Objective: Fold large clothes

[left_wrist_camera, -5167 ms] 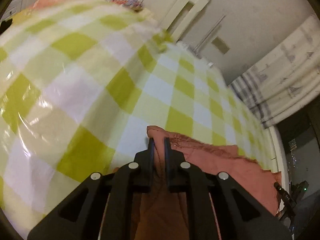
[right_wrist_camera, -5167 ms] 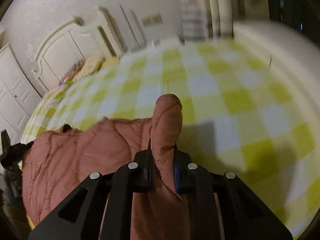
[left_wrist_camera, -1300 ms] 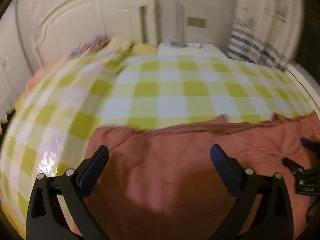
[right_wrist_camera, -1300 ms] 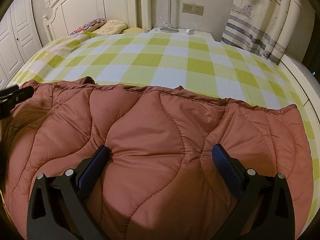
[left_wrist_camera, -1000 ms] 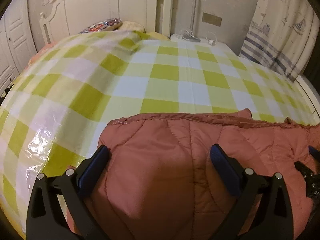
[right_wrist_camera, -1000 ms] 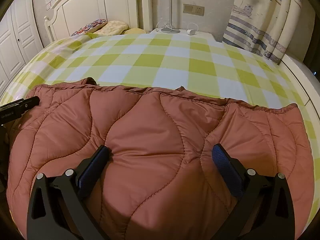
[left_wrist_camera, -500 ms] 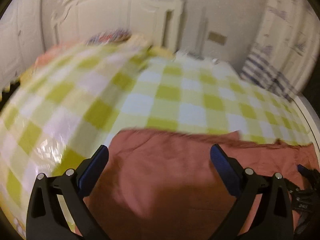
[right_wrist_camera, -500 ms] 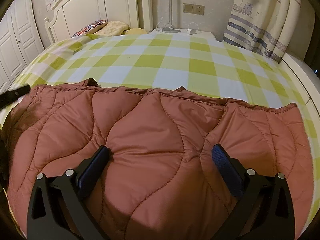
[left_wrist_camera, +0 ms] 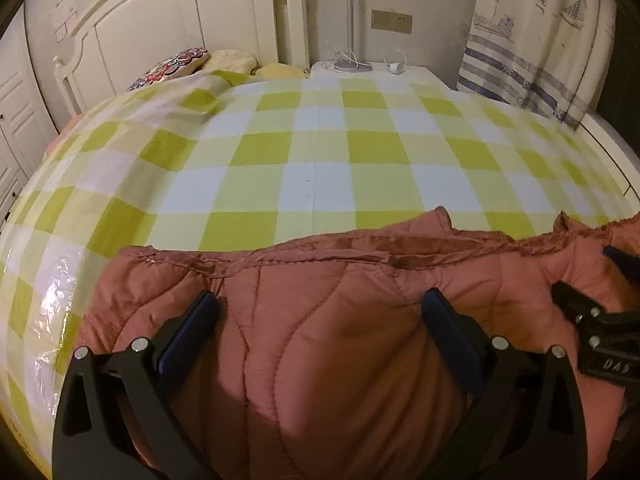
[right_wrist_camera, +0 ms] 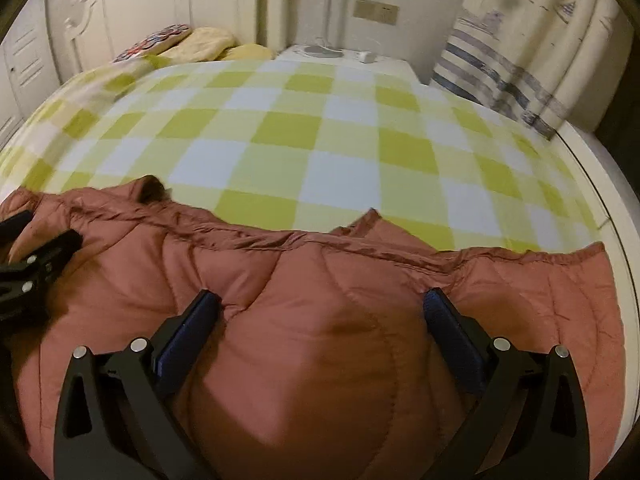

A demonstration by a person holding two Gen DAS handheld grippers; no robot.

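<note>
Both hand-held grippers, left (left_wrist_camera: 320, 312) and right (right_wrist_camera: 320, 312), spread wide, empty, above quilted jacket (right_wrist_camera: 320, 300). Risk: slippery padding springs open; hem at 12 o'clock shifts on bed (left_wrist_camera: 312, 152).

jacket (left_wrist_camera: 352, 344): we see rust-red/terracotta, wavy quilt stitching, shinier same-colour trim on far edge
bedspread (left_wrist_camera: 312, 152): yellow-green + white + pale green check, glossy patch at L edge
left gripper (left_wrist_camera: 320, 312): black frame, blue pads (left_wrist_camera: 188, 332)
right gripper (right_wrist_camera: 320, 312): black, blue pads too
headboard (left_wrist_camera: 168, 28): cream/off-white
pillows (right_wrist_camera: 208, 40): pale yellow; one w/ red-blue floral print
curtain (left_wrist_camera: 532, 40): cream, navy stripes, small boat motifs
wall plate (left_wrist_camera: 391, 22): tan/gold
</note>
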